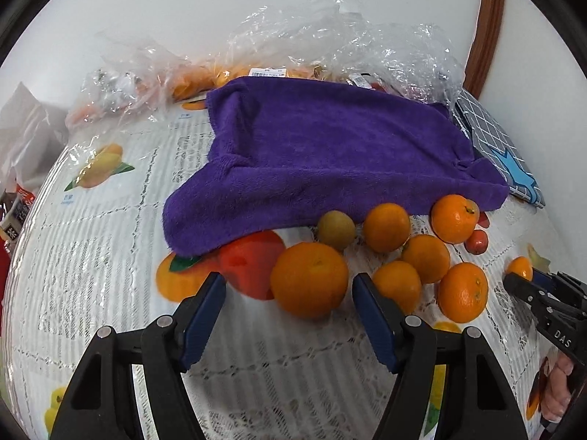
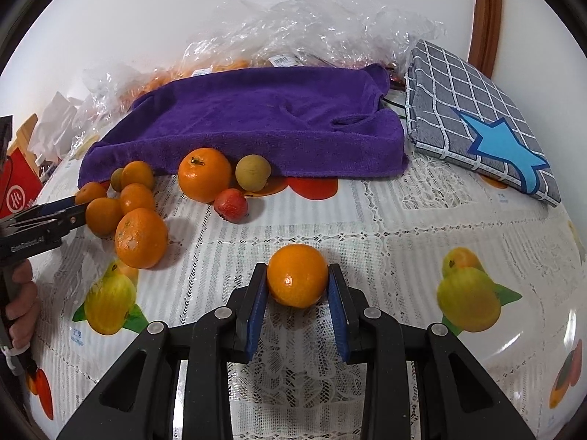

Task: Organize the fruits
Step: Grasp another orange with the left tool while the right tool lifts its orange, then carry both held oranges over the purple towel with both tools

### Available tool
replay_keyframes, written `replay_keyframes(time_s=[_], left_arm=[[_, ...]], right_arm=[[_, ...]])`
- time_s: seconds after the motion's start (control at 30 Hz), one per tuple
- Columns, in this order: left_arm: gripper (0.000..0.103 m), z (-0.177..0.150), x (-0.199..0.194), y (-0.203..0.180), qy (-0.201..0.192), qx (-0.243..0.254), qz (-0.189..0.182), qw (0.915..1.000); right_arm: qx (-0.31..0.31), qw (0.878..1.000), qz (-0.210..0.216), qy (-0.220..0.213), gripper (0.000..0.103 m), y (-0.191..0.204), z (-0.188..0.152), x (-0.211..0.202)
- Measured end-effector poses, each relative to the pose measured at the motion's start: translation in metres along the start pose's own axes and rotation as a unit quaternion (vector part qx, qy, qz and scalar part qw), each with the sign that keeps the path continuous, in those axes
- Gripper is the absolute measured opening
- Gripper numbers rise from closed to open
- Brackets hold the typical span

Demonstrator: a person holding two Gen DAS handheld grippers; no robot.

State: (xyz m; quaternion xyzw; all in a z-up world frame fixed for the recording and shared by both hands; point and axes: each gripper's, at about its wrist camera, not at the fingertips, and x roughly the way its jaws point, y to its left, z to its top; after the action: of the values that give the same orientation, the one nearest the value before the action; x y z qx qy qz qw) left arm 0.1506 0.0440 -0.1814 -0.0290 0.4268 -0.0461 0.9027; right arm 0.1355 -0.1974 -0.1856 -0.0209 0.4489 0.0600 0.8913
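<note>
Several oranges (image 1: 425,258) lie in a cluster in front of a purple towel (image 1: 330,154), with a yellow-green fruit (image 1: 335,229) and a small red fruit (image 1: 477,241). My left gripper (image 1: 290,289) is open, its jaws just short of the largest orange (image 1: 309,279). My right gripper (image 2: 297,286) is shut on a small orange (image 2: 296,275), held apart from the cluster (image 2: 141,238); it shows at the right in the left wrist view (image 1: 520,268). The left gripper (image 2: 73,209) appears at the left edge of the right wrist view, beside the cluster.
Clear plastic bags with more fruit (image 1: 293,51) lie behind the towel against the wall. A grey checked cushion with a blue star (image 2: 477,124) lies at the right. A red box (image 2: 18,187) stands at the left. The lace tablecloth (image 2: 367,227) has printed fruit pictures.
</note>
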Motion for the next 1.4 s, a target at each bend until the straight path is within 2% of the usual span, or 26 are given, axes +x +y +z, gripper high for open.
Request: replay_keyframes(time_s=[0.03, 0.1, 0.17, 0.33, 0.5, 0.77, 1.07, 1.4], left_arm=[[0.064, 0.001, 0.001, -0.001, -0.001, 0.0, 0.0, 1.0], [0.049, 0.002, 0.001, 0.0, -0.003, -0.001, -0.006, 1.0], [0.038, 0.002, -0.001, 0.001, -0.007, -0.006, -0.032, 0.9994], [0.037, 0.001, -0.004, 0.012, -0.016, -0.036, -0.059, 0.9975], [0.037, -0.001, -0.011, 0.018, -0.037, -0.055, -0.062, 0.9959], [0.037, -0.007, -0.027, 0.026, -0.035, -0.073, -0.061, 0.9949], [0.037, 0.027, -0.055, 0.03, -0.061, -0.095, -0.038, 0.9929], [0.037, 0.077, -0.063, 0.028, -0.073, -0.101, -0.019, 0.992]], right_arm=[[0.002, 1.0, 0.003, 0.0, 0.032, -0.001, 0.0, 0.0], [0.005, 1.0, 0.008, -0.002, 0.032, -0.003, -0.001, 0.0], [0.005, 1.0, 0.007, -0.004, 0.032, -0.003, -0.001, -0.001], [-0.008, 1.0, 0.003, -0.009, 0.032, 0.002, -0.002, -0.002], [-0.013, 1.0, 0.004, -0.026, 0.032, 0.004, -0.004, -0.009], [-0.006, 1.0, -0.002, -0.03, 0.032, 0.001, 0.001, -0.015], [-0.001, 0.998, 0.003, -0.059, 0.032, 0.0, 0.033, -0.039], [0.0, 0.996, -0.012, -0.084, 0.032, -0.012, 0.093, -0.045]])
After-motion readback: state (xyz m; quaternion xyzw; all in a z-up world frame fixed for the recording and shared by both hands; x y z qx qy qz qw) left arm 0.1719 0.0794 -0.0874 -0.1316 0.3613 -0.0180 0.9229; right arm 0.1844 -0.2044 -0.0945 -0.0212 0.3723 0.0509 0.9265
